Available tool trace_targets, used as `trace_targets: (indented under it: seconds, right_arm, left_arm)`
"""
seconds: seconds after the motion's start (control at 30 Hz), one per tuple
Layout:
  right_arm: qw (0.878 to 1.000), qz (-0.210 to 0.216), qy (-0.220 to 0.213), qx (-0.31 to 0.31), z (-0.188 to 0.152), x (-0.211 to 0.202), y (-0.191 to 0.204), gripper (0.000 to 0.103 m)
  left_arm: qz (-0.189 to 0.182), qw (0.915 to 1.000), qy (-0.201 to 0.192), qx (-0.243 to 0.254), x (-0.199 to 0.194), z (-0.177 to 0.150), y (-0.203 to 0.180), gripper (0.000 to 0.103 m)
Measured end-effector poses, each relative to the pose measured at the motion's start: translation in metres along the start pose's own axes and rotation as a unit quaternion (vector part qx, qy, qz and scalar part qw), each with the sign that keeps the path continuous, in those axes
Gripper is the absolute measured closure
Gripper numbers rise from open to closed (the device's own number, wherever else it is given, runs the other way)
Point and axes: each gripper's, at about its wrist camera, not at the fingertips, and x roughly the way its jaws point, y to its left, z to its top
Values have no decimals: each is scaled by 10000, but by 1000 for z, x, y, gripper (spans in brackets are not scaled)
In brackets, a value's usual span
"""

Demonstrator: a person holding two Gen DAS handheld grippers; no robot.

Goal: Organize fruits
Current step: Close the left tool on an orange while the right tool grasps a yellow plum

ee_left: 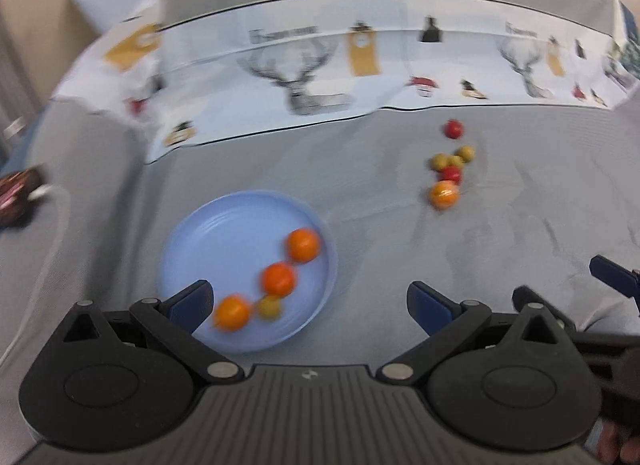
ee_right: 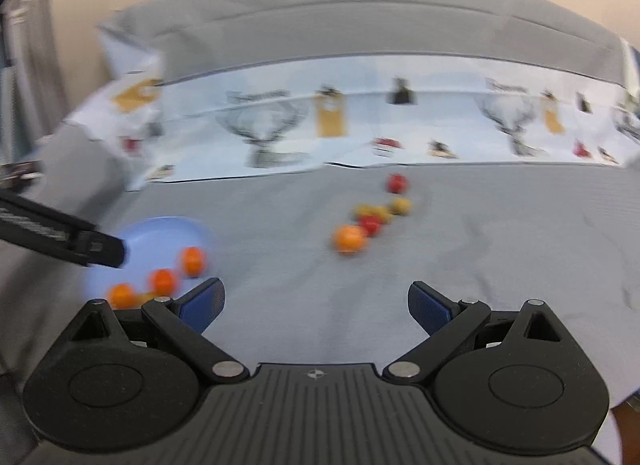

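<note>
Part-way through sorting, both grippers empty.

My left gripper and right gripper hang with jaws released; three oranges and a yellow fruit sit in the blue plate, while the loose cluster waits on the grey cloth.

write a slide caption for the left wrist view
Open left claw above a blue plate holding oranges; more fruit waits on the grey cloth.

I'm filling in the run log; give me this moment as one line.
left gripper: open, empty | right gripper: open, empty | blue plate: three oranges, one yellow fruit | loose fruit cluster: on grey cloth
</note>
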Motion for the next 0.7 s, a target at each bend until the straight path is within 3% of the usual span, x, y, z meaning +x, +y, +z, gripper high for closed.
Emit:
trace_targets:
  seconds: [0.23,0.33,0.5,0.7]
  right_arm:
    - [9947,-959,39,367,13,81,-86,5]
    - [9930,-1116,97,372,22,128,-115,5]
    - [9964,-792,207,224,32,199,-143,5]
    - [9987,-336,282,-267,39,255,-149,5]
  left_arm:
    - [-333,9983,309,378,80,46,-59,0]
    - [-453,9959,415,661,117,61,-87,0]
    - [-656,9889,721,1118,184,79,-123,0]
    - [-760,9828,810,1477,231,87,-137,0]
